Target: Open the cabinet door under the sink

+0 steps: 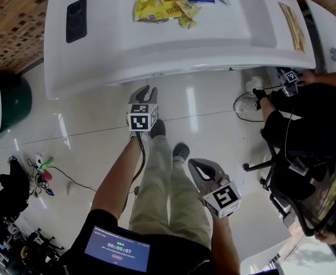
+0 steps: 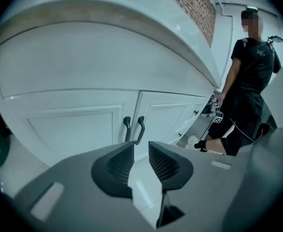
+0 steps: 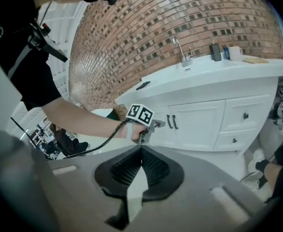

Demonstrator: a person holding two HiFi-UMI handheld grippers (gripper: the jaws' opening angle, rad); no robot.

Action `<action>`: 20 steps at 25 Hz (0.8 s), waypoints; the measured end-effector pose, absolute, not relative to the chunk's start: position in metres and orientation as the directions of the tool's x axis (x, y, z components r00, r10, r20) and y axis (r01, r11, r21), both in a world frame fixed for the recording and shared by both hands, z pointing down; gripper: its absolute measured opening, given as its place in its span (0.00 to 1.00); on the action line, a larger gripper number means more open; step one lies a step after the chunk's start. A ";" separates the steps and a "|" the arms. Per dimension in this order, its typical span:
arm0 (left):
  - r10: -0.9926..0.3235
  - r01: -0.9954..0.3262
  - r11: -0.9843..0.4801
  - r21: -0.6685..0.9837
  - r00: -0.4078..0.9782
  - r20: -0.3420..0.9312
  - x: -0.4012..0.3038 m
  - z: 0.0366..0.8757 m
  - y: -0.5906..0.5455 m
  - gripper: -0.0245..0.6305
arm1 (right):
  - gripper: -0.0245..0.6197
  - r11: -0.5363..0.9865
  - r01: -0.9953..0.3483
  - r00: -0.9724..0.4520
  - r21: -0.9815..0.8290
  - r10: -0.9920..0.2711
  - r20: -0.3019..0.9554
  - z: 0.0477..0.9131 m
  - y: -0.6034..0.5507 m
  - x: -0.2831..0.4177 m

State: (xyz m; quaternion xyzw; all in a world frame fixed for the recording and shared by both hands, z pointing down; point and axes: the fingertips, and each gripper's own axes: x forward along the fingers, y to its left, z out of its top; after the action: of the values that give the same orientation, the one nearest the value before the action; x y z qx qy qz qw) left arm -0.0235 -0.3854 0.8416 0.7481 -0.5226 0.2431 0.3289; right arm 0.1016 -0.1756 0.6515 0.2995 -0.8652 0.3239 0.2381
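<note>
The white cabinet under the sink shows in the left gripper view as two closed doors, the left door [image 2: 69, 124] and the right door [image 2: 165, 111]. Two dark bar handles [image 2: 134, 129] stand side by side at their meeting edge. My left gripper [image 2: 140, 151] is open and empty, a short way in front of these handles and a little below them. In the head view the left gripper [image 1: 147, 90] points at the cabinet front beneath the white counter [image 1: 156, 44]. My right gripper [image 3: 141, 150] is shut on nothing and hangs back over the floor, also in the head view [image 1: 198, 166]. The right gripper view shows the faucet [image 3: 180, 47] above the doors.
Snack packets [image 1: 162, 4] and a black phone [image 1: 76, 19] lie on the counter. Drawers [image 3: 245, 115] sit right of the doors. A person in black [image 1: 305, 125] sits on an office chair at the right. A green bin [image 1: 13, 99] stands at the left, with cables [image 1: 42, 168] on the floor.
</note>
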 end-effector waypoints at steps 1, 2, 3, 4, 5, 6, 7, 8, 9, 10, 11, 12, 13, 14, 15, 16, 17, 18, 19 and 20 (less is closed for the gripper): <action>-0.618 -0.944 -0.237 0.228 0.328 0.715 -0.025 0.847 -0.394 0.21 | 0.02 0.605 -0.674 -0.707 -0.424 -0.360 0.609 0.653 -0.176 0.101; -0.614 -0.946 -0.236 0.221 0.321 0.721 -0.026 0.852 -0.402 0.21 | 0.03 0.596 -0.679 -0.703 -0.428 -0.360 0.613 0.654 -0.177 0.103; -0.609 -0.948 -0.232 0.216 0.315 0.728 -0.026 0.856 -0.409 0.22 | 0.02 0.586 -0.687 -0.697 -0.430 -0.364 0.618 0.656 -0.179 0.106; -0.605 -0.950 -0.229 0.213 0.310 0.734 -0.027 0.861 -0.415 0.22 | 0.03 0.575 -0.697 -0.689 -0.429 -0.371 0.622 0.659 -0.181 0.110; -0.600 -0.951 -0.227 0.209 0.306 0.740 -0.027 0.865 -0.420 0.22 | 0.02 0.564 -0.708 -0.680 -0.426 -0.379 0.628 0.661 -0.183 0.115; -0.595 -0.952 -0.228 0.204 0.302 0.745 -0.027 0.869 -0.425 0.22 | 0.02 0.556 -0.717 -0.671 -0.421 -0.385 0.634 0.664 -0.184 0.120; -0.590 -0.953 -0.231 0.198 0.299 0.750 -0.026 0.873 -0.429 0.22 | 0.02 0.550 -0.723 -0.665 -0.418 -0.390 0.637 0.664 -0.186 0.124; -0.585 -0.953 -0.234 0.192 0.296 0.755 -0.026 0.876 -0.432 0.23 | 0.02 0.548 -0.724 -0.664 -0.418 -0.392 0.637 0.664 -0.187 0.125; -0.581 -0.954 -0.235 0.186 0.291 0.760 -0.025 0.880 -0.434 0.23 | 0.03 0.547 -0.724 -0.666 -0.421 -0.392 0.635 0.662 -0.189 0.125; -0.576 -0.955 -0.234 0.180 0.285 0.766 -0.025 0.884 -0.436 0.23 | 0.03 0.545 -0.724 -0.666 -0.424 -0.391 0.635 0.661 -0.189 0.126; -0.572 -0.957 -0.230 0.176 0.279 0.771 -0.025 0.887 -0.438 0.23 | 0.02 0.542 -0.725 -0.664 -0.424 -0.389 0.638 0.663 -0.188 0.128; -0.568 -0.959 -0.225 0.173 0.273 0.777 -0.025 0.890 -0.440 0.23 | 0.02 0.538 -0.729 -0.660 -0.423 -0.388 0.644 0.665 -0.186 0.131; -0.564 -0.959 -0.224 0.171 0.271 0.781 -0.025 0.893 -0.441 0.23 | 0.03 0.536 -0.732 -0.656 -0.422 -0.386 0.648 0.667 -0.185 0.133; -0.561 -0.959 -0.225 0.172 0.272 0.782 -0.024 0.895 -0.442 0.23 | 0.03 0.534 -0.733 -0.655 -0.422 -0.385 0.651 0.669 -0.183 0.135; -0.561 -0.958 -0.225 0.177 0.276 0.781 -0.023 0.897 -0.444 0.23 | 0.02 0.534 -0.733 -0.654 -0.422 -0.382 0.653 0.671 -0.182 0.136; -0.562 -0.956 -0.223 0.189 0.284 0.777 -0.022 0.898 -0.446 0.23 | 0.02 0.535 -0.732 -0.654 -0.422 -0.378 0.656 0.672 -0.180 0.137; -0.563 -0.955 -0.217 0.204 0.293 0.773 -0.021 0.899 -0.447 0.25 | 0.02 0.537 -0.731 -0.653 -0.422 -0.371 0.660 0.673 -0.178 0.138; -0.563 -0.953 -0.208 0.219 0.300 0.770 -0.020 0.899 -0.448 0.25 | 0.03 0.538 -0.730 -0.652 -0.422 -0.362 0.667 0.675 -0.175 0.138; -0.564 -0.953 -0.197 0.230 0.302 0.769 -0.020 0.901 -0.448 0.25 | 0.02 0.540 -0.729 -0.650 -0.421 -0.353 0.672 0.676 -0.172 0.139; -0.569 -0.954 -0.181 0.238 0.299 0.766 -0.022 0.902 -0.449 0.23 | 0.03 0.543 -0.727 -0.650 -0.420 -0.348 0.676 0.676 -0.170 0.139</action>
State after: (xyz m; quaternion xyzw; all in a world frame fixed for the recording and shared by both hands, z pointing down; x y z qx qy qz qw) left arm -0.0219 -0.4494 0.9016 0.7207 -0.5282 0.2670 0.3610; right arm 0.1387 -0.1698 0.6762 0.3212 -0.8366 0.3538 0.2679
